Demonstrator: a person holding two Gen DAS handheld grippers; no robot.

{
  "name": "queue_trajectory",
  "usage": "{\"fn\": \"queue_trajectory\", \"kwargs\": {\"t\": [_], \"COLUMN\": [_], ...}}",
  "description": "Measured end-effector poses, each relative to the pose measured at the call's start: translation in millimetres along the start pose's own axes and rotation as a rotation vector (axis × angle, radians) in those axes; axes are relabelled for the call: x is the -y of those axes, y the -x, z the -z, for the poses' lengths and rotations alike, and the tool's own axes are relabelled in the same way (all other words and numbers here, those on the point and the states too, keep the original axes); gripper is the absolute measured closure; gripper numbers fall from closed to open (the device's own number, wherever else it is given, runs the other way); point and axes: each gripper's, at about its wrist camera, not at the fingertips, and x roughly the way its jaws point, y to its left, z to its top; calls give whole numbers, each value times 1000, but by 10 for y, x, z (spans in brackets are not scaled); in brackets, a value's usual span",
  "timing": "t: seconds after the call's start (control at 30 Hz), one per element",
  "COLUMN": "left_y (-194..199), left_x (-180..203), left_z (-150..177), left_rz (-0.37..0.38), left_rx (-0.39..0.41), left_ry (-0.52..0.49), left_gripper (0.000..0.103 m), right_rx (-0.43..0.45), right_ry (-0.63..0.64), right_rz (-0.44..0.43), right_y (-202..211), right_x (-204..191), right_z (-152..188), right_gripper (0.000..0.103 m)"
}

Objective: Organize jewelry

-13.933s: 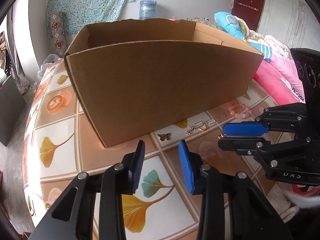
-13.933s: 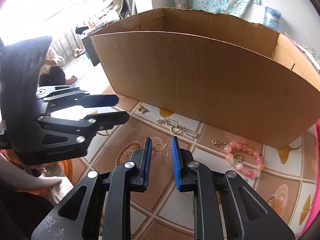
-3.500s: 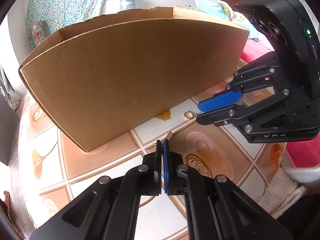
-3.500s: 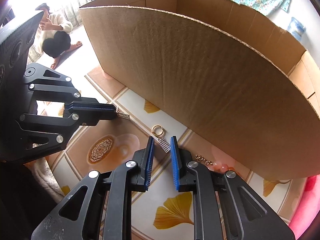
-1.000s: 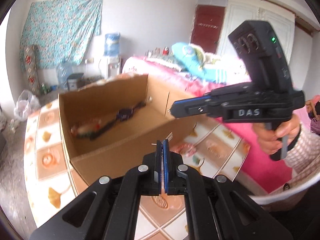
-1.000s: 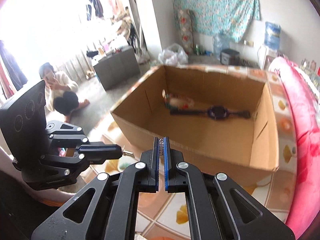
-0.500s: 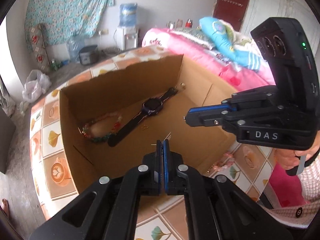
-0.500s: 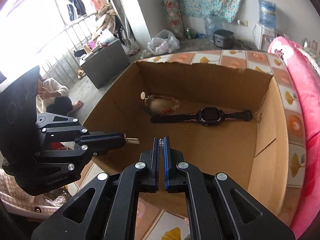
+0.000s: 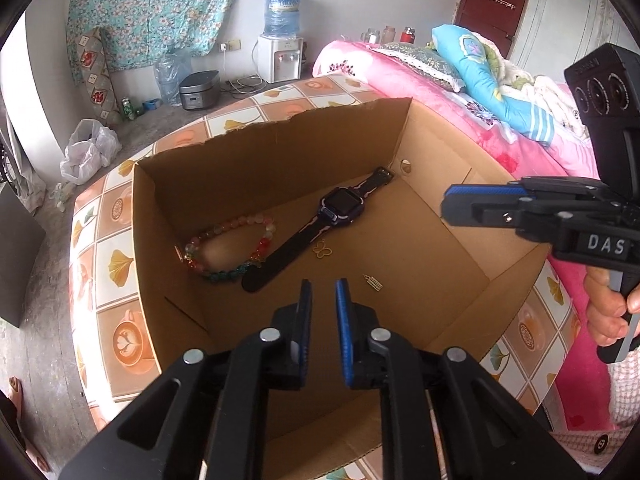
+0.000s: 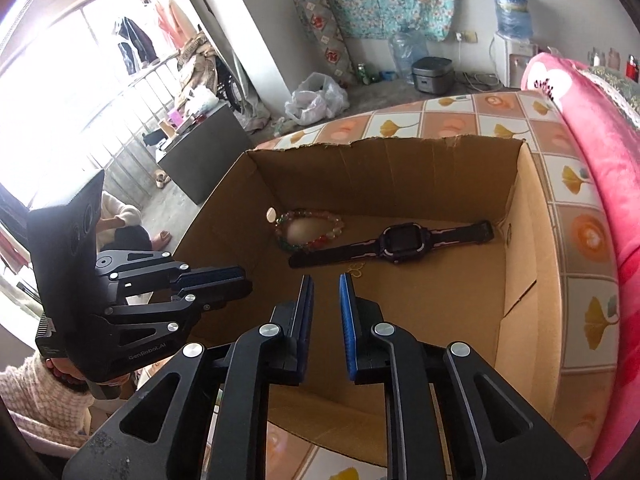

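An open cardboard box (image 9: 280, 152) stands on the tiled table (image 9: 108, 256). On its floor lie a dark watch (image 9: 340, 204), a coloured bead bracelet (image 9: 224, 252), a gold butterfly charm (image 9: 322, 250) and a small silver earring (image 9: 374, 281). My left gripper (image 9: 320, 292) is open and empty above the box's near side. My right gripper (image 10: 325, 284) is open and empty over the box; the watch (image 10: 400, 240) and bracelet (image 10: 312, 228) lie beyond it. Each gripper shows in the other's view, the right (image 9: 480, 204) and the left (image 10: 212, 280).
A pink bed (image 9: 460, 92) runs along the table's right side. The floor behind holds a water dispenser (image 9: 280, 52), a rice cooker (image 9: 198, 90) and a plastic bag (image 9: 90, 152). A person sits on the floor at left (image 10: 120, 220).
Both grippers have opened over the box. The left let go of its small silver earring, which now lies on the box floor. The right's earring is gone from its jaws.
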Motion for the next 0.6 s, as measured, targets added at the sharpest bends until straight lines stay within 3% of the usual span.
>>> {"fn": "queue_trajectory", "kwargs": {"t": [0.2,0.33,0.43,0.6], "left_y": [164,536,794,840], "left_x": [-15,48,174,480], "left_z": [25,178,414,846], "left_rz": [-4,94,158,231], "left_rx": [62,214,291,249], "left_ry": [20,14,-38,-131], "left_gripper": [90,88,80,78], "right_rx": [49,119,166,130], "right_ry": [1,30,74,46], "right_rz": [-6,-41,-66,-92], "right_y": [197,448,673,728], "right_x": [-30,-101,-183,-190], "right_z": [49,209,446,864], "right_gripper": [87,86,83,83]}}
